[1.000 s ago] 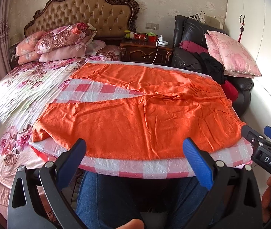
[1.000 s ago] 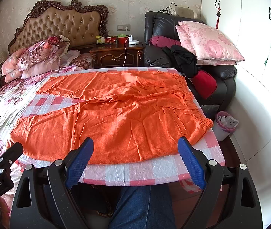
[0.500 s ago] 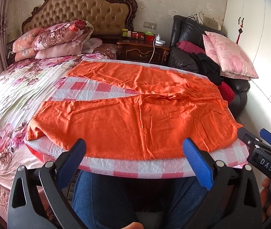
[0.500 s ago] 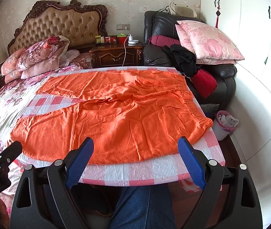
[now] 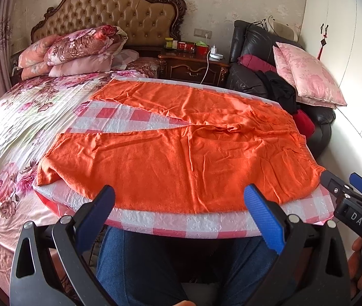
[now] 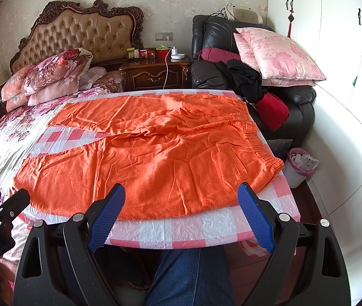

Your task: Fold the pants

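Note:
Orange pants [image 5: 181, 153] lie spread flat on a table with a red-and-white checked cloth [image 5: 181, 223]. The waistband is at the right, the two legs run to the left, split apart. They also show in the right wrist view [image 6: 155, 158]. My left gripper [image 5: 179, 204] is open and empty, held just short of the table's near edge, in front of the near leg. My right gripper [image 6: 181, 204] is open and empty, also at the near edge, nearer the waistband [image 6: 262, 148]. Each gripper shows at the side of the other's view.
A bed with floral sheets [image 5: 15, 117] and stacked pillows lies left of the table. A wooden nightstand [image 6: 152, 74] and a black armchair with pink cushions [image 6: 277, 53] stand behind. A small bin [image 6: 299, 165] sits on the floor at right. My legs in jeans [image 5: 140, 267] are under the table.
The left gripper has shifted slightly, so the pants sit a bit lower and further left in its view. The right gripper has barely moved. Both stay open.

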{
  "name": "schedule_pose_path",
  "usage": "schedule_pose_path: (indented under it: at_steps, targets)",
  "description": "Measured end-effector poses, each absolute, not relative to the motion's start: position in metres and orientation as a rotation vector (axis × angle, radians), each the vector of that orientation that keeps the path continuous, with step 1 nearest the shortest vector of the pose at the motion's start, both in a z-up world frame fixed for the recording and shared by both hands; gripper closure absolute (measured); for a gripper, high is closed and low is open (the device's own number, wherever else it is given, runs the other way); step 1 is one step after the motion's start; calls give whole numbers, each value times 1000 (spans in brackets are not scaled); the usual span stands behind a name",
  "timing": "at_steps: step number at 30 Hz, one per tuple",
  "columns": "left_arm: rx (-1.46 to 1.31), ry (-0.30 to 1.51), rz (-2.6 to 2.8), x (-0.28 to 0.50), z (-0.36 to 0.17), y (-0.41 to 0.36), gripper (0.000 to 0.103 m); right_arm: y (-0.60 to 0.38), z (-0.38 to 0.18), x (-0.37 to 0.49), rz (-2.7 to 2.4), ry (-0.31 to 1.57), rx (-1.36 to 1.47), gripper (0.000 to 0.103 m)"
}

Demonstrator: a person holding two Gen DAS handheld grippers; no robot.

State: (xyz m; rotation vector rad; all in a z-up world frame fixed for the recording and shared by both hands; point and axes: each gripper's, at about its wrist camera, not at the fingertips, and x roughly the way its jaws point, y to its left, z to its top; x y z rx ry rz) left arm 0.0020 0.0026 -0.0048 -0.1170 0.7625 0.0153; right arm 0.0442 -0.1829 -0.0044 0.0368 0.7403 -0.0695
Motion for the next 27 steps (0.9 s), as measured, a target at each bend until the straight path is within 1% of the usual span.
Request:
schedule_pose_path:
  at_steps: [27]
  targets:
    - [-122, 761, 2, 0, -5, 2, 2, -182, -5, 44, -70, 741, 35, 16]
